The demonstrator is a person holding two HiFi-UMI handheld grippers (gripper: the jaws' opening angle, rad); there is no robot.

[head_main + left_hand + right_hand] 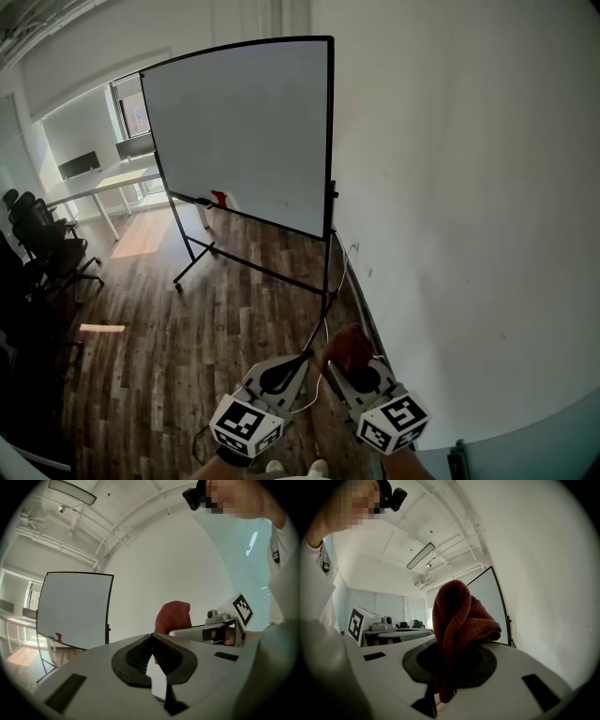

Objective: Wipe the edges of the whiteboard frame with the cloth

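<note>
Pinched at its bunched middle by the clamped right gripper (440,667) at lower centre, soft light cloth (457,618), probably floppy; left gripper (152,638) closed, empty.

The cloth (457,625) is a coarse, ribbed red knit. The whiteboard (244,131) looks smooth. The floor (159,347) is faintly glossy wood planks.

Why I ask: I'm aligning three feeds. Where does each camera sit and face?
Head view: on the person's head, looking steeply down at whiteboard, floor, left gripper, right gripper.
Left gripper view: on that gripper, along shut jaws toward the whiteboard; the person's shirt shows.
Right gripper view: on that gripper, along jaws shut on the cloth; the shirt shows too.
Shared: all see the whiteboard.
</note>
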